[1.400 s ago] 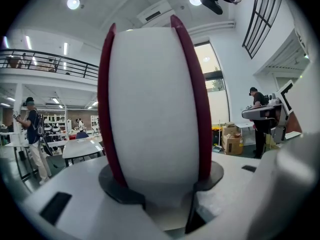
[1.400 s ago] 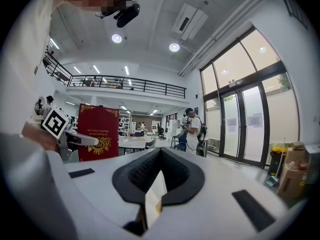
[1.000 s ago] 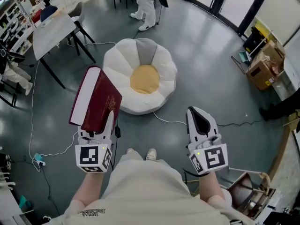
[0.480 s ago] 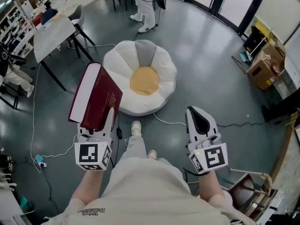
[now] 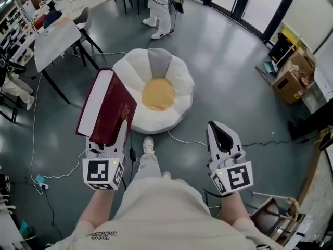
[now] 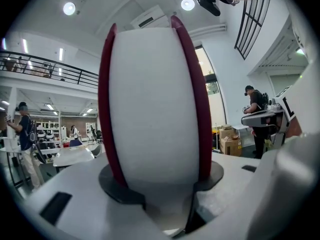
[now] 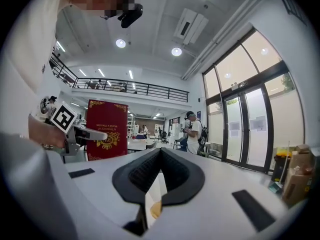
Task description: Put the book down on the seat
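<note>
My left gripper point(image 5: 109, 137) is shut on the lower edge of a thick dark red book point(image 5: 106, 108) with gold print. The book stands on edge, page block up, and fills the left gripper view point(image 6: 152, 104) between both pads. The seat, a white flower-shaped floor cushion point(image 5: 153, 95) with a yellow centre, lies on the floor ahead, just right of the book. Off to the right, my right gripper point(image 5: 222, 134) is held level and is shut with nothing in it point(image 7: 160, 171). Its camera sees the book's cover point(image 7: 107, 129) at the left.
A white table point(image 5: 54, 35) with chairs stands at the far left. A person in white point(image 5: 161, 4) stands beyond the cushion. Cardboard boxes point(image 5: 291, 74) sit at the right. A thin cable point(image 5: 192, 139) runs across the floor near the cushion, and my shoe point(image 5: 148, 145) is just before it.
I have stepped forward: one shoe has moved up toward the cushion, which now lies a little nearer. Both grippers keep their pose, and the book stays held.
</note>
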Available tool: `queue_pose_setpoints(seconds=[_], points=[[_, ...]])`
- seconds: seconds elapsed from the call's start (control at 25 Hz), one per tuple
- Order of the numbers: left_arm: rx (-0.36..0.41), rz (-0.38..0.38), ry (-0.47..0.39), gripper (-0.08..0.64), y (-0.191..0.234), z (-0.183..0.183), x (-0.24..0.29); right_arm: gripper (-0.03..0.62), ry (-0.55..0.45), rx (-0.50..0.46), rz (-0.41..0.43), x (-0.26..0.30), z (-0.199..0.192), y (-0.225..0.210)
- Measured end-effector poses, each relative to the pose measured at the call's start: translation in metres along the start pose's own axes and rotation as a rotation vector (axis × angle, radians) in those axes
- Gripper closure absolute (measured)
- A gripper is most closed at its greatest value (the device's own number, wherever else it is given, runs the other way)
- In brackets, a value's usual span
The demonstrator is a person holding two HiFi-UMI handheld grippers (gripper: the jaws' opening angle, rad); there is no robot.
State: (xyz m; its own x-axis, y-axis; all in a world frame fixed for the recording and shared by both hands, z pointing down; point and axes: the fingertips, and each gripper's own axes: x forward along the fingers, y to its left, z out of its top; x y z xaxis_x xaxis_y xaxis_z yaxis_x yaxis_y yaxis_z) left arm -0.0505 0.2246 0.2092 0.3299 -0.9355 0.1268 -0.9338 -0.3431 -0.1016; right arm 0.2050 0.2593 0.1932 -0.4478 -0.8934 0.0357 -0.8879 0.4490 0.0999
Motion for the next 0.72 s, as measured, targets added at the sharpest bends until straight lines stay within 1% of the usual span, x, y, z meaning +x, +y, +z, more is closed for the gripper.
queue_pose_setpoints(seconds=[0.16,0.4,0.72], points=[[-0.003,0.002,0.009,0.333,0.012,-0.001,0.017,0.592,0.015,-0.008,0.005,0.021,-0.003,-0.003],[-0.008,-0.005,0.018,0.333,0.035,-0.008,0.044,0.592,0.052,-0.011,-0.021,0.062,-0.015,-0.008],[-0.008,-0.038,0.033,0.333,0.074,-0.011,0.110,0.592,0.080,-0.004,-0.043,0.131,-0.018,-0.022]])
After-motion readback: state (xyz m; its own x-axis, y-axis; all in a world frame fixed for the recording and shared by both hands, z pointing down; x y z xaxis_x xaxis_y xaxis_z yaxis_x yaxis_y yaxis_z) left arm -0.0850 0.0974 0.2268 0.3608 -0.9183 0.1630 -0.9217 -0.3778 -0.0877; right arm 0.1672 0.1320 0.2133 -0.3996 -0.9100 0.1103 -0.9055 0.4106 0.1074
